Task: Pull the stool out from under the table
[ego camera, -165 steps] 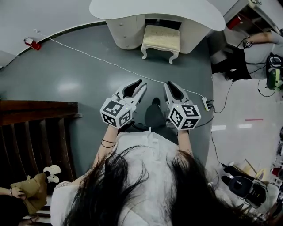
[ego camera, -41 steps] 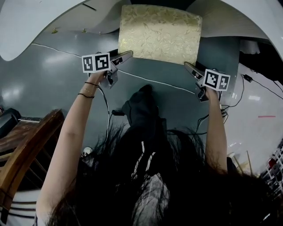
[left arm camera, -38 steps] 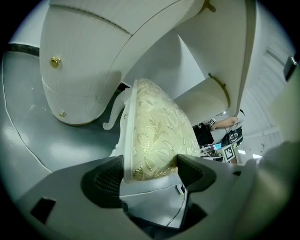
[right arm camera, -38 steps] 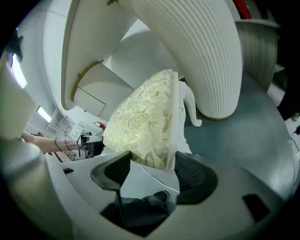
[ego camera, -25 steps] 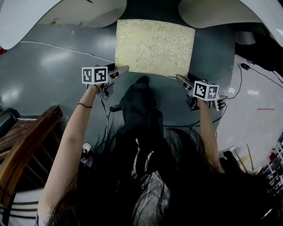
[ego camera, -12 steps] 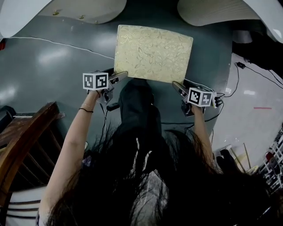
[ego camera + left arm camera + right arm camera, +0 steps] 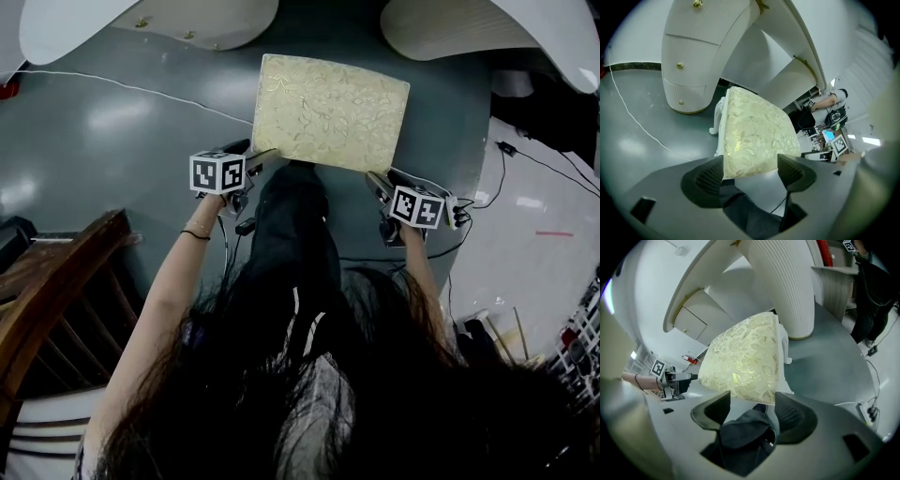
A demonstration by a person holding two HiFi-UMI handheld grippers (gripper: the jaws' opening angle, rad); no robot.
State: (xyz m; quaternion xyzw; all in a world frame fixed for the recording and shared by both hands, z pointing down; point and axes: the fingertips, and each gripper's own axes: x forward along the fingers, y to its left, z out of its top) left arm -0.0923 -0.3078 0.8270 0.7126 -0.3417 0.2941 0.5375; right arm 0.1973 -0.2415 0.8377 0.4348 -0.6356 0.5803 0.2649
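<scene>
Since half a second ago the stool (image 7: 330, 112) has slid further out and now stands wholly clear of the dressing table (image 7: 75, 23) on the grey floor (image 7: 112, 131). The left gripper (image 7: 270, 155) is at the seat's near left corner and the right gripper (image 7: 373, 179) at its near right corner. Both have their jaws spread and clamp nothing. Another tug could slip off the cushion, or a stool leg could snag the white cable (image 7: 141, 89). The seat hides the stool's legs, and I cannot tell whether the jaws touch it.

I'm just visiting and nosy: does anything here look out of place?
Only a white cable, lying loose across the floor up to the stool; a stool leg might snag it. Nothing else stands out.
</scene>
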